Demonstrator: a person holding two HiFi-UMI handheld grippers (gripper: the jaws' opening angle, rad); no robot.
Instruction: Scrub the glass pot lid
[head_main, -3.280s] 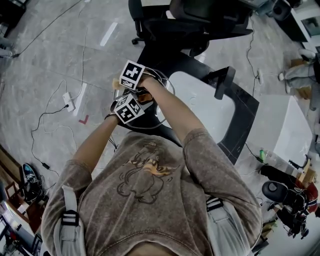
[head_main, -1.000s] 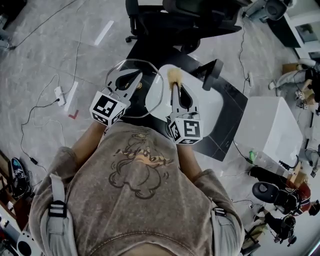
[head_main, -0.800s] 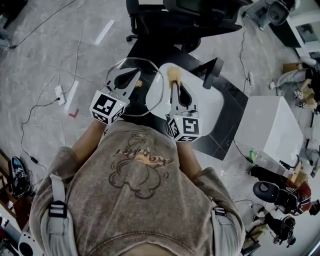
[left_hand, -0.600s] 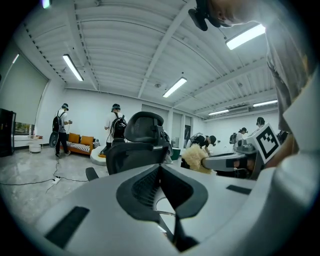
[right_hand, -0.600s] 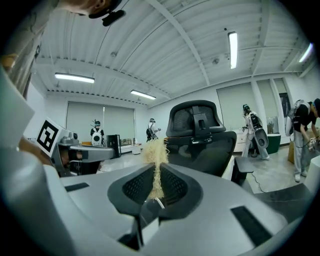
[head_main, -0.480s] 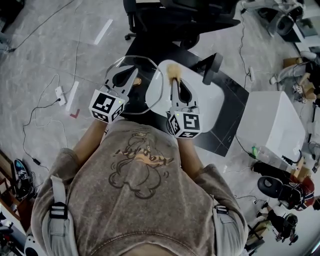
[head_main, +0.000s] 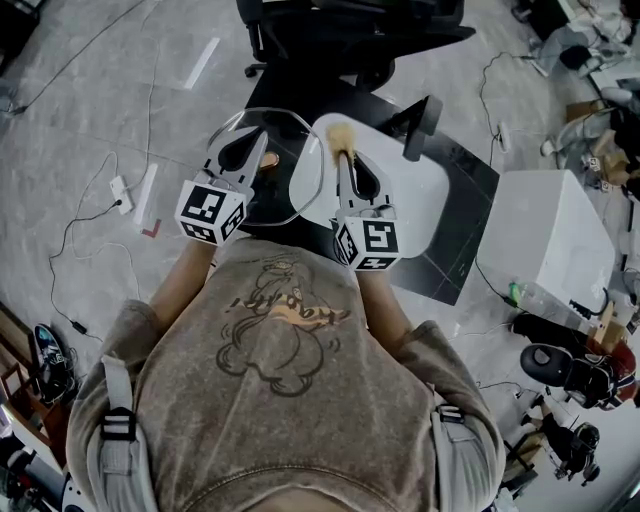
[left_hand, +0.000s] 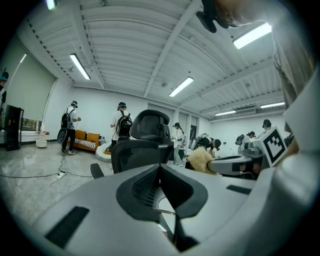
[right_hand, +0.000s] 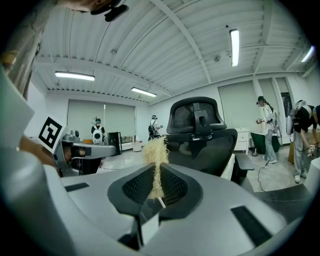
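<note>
In the head view the glass pot lid (head_main: 285, 185) is held up on edge, its wooden knob (head_main: 268, 160) near the jaws. My left gripper (head_main: 258, 138) is shut on the lid; the lid's thin rim (left_hand: 165, 212) runs between the closed jaws in the left gripper view. My right gripper (head_main: 341, 158) is shut on a brush whose tan bristles (head_main: 338, 134) sit just right of the lid's edge. The right gripper view has those bristles (right_hand: 156, 149) sticking up out of the closed jaws. From the left gripper view the brush (left_hand: 202, 160) shows beside the lid.
A black table (head_main: 455, 225) below carries a white board (head_main: 410, 195). A black office chair (head_main: 340, 40) stands beyond it and a white box (head_main: 555, 250) to the right. Cables and a power strip (head_main: 122, 190) lie on the floor. Several people stand across the room.
About three seconds ago both grippers were bunched together over the lid; now they are apart, side by side. Over the last second they have hardly moved, drifting slightly up in view.
</note>
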